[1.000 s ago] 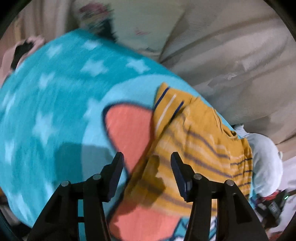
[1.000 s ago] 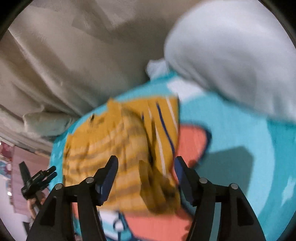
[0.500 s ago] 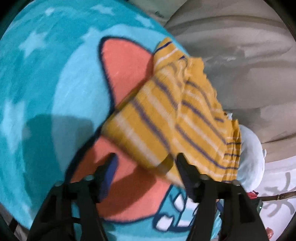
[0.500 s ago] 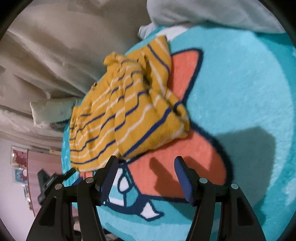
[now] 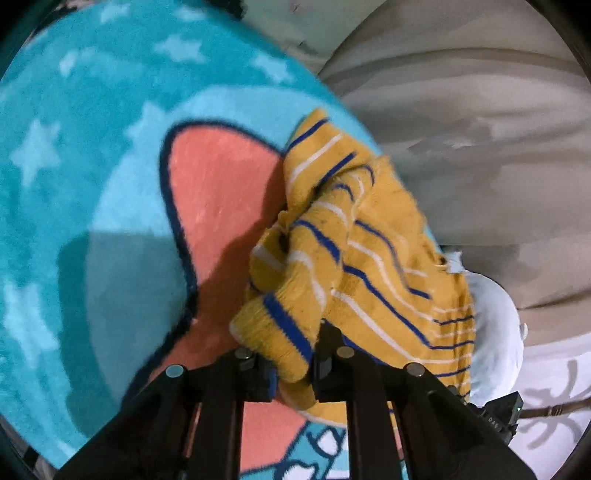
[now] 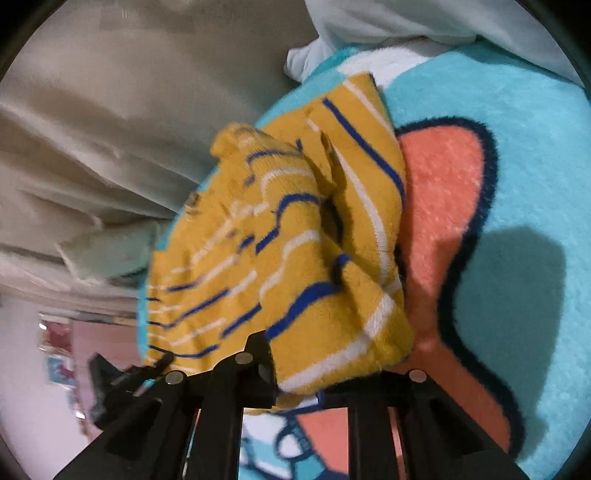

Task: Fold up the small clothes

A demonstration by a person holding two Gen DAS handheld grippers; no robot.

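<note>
A small mustard-yellow garment [image 5: 354, 266] with blue and white stripes lies bunched on a teal rug [image 5: 74, 184] with an orange cartoon shape. My left gripper [image 5: 293, 363] is shut on the garment's near ribbed edge. In the right wrist view the same garment [image 6: 280, 251] is lifted into folds, and my right gripper [image 6: 295, 380] is shut on its near corner. The cloth hides the right gripper's right finger.
Beige bedding [image 5: 461, 129] lies beyond the rug. A white cloth [image 5: 495, 325] sits at the garment's far end; it also shows in the right wrist view [image 6: 424, 26]. A pale pillow [image 6: 107, 254] lies at the left. A black device [image 5: 498, 413] stands off the rug.
Both grippers moved in onto the garment and went from open to shut on its near edge. The garment is now bunched and partly raised off the rug.
</note>
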